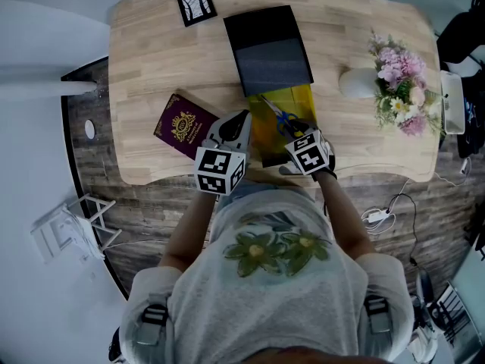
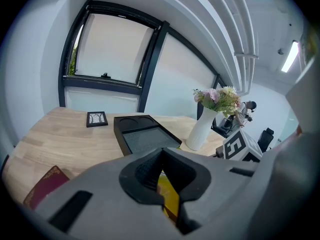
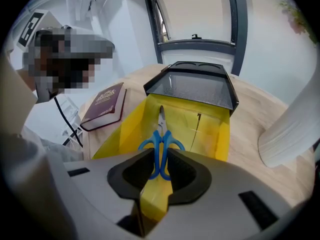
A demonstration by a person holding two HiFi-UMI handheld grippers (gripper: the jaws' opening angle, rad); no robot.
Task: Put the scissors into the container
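Observation:
Blue-handled scissors (image 1: 284,118) hang over an open yellow container (image 1: 299,101) at the table's front middle. My right gripper (image 1: 294,131) is shut on their handles. In the right gripper view the scissors (image 3: 161,144) point blade-first down into the yellow container (image 3: 210,129), with the handle loops pinched between my right gripper's (image 3: 161,171) pads. My left gripper (image 1: 244,121) sits at the container's left edge. In the left gripper view a yellow wall of the container (image 2: 169,199) stands between the nearly closed pads of my left gripper (image 2: 160,176).
A black tray (image 1: 269,48) lies right behind the container. A maroon passport (image 1: 184,125) rests to the left and a small picture frame (image 1: 196,4) at the back. A white vase (image 1: 360,82) with flowers (image 1: 402,82) stands at the right.

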